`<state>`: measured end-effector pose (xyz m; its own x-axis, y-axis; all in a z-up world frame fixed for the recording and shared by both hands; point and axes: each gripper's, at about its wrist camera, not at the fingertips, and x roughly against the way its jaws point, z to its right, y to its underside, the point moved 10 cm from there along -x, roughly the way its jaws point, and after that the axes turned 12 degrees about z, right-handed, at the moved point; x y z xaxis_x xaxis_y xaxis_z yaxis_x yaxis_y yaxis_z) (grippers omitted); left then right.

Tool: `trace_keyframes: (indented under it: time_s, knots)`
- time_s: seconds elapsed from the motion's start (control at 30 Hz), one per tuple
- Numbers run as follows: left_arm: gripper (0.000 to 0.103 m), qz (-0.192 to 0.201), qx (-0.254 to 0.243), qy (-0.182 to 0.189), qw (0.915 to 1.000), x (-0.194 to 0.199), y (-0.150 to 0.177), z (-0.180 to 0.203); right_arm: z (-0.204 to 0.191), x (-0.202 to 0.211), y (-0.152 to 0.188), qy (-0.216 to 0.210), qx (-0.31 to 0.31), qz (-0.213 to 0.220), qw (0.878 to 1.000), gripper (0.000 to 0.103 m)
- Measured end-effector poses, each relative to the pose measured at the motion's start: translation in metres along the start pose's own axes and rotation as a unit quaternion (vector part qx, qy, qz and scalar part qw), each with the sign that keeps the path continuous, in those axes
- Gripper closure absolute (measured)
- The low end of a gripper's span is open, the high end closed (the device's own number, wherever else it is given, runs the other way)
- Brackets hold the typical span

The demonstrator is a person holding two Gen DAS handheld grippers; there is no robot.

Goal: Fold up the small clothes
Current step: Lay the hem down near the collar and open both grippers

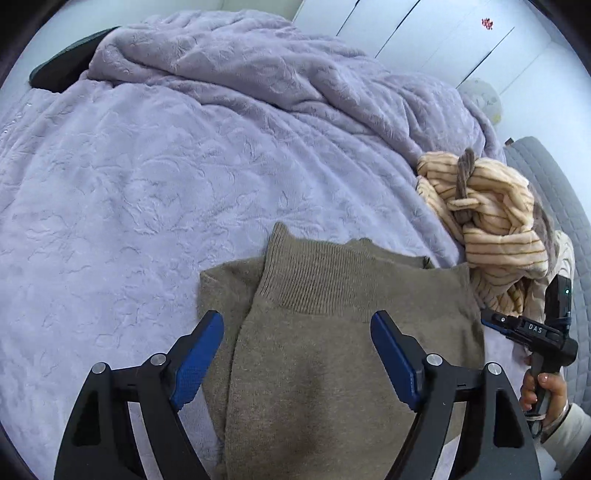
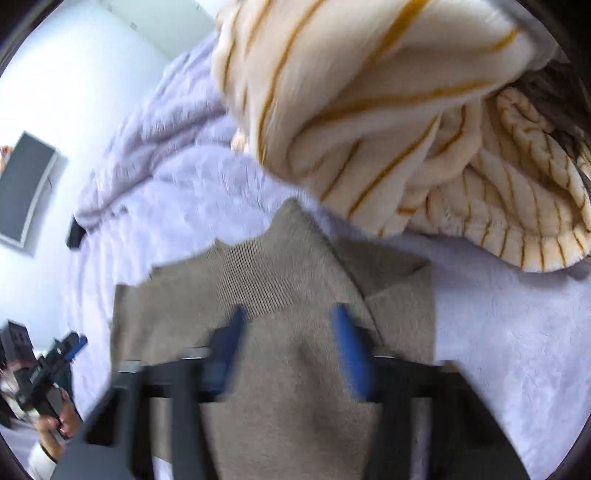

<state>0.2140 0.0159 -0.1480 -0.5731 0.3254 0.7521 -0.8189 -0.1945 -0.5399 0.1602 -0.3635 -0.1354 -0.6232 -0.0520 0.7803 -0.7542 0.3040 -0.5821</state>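
A taupe knit garment (image 1: 332, 350) with a ribbed band lies folded flat on the bed, a sleeve laid over its body. My left gripper (image 1: 295, 321) hangs over it with its blue pads (image 1: 199, 354) far apart and nothing pinched between them. In the right wrist view the same taupe knit (image 2: 280, 280) lies under my right gripper (image 2: 290, 314), which is blurred; its jaws stand partly apart above the cloth. The right gripper's body (image 1: 528, 328) shows at the right edge, held by a hand (image 1: 546, 391).
A heap of cream clothes with yellow stripes (image 1: 491, 221) (image 2: 369, 110) sits just right of the knit. The lavender blanket (image 1: 147, 184) covers the bed and is bunched at the far side. A dark pillow (image 1: 62, 66) lies far left, with white wardrobe doors (image 1: 424, 33) behind.
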Motion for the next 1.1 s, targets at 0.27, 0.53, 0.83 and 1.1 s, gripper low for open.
trace_keyframes:
  time_s: [0.27, 0.53, 0.83, 1.1]
  knots:
    - [0.021, -0.036, -0.009, -0.077, 0.9964, -0.072, 0.011, -0.018, -0.001, -0.06, 0.005, 0.054, 0.042, -0.03, 0.997, 0.062]
    - [0.021, -0.046, -0.065, -0.102, 0.9915, -0.042, 0.019, -0.024, 0.022, -0.038, -0.003, 0.076, 0.023, -0.023, 0.997, 0.037]
    - [0.021, -0.078, -0.027, -0.091, 0.9924, 0.03, 0.074, -0.055, -0.004, 0.018, 0.082, 0.053, 0.024, -0.051, 0.997, 0.033]
    - [0.021, -0.124, 0.017, 0.006, 0.9922, 0.056, 0.134, -0.052, -0.042, 0.05, 0.179, 0.009, 0.0, -0.108, 0.994, 0.033]
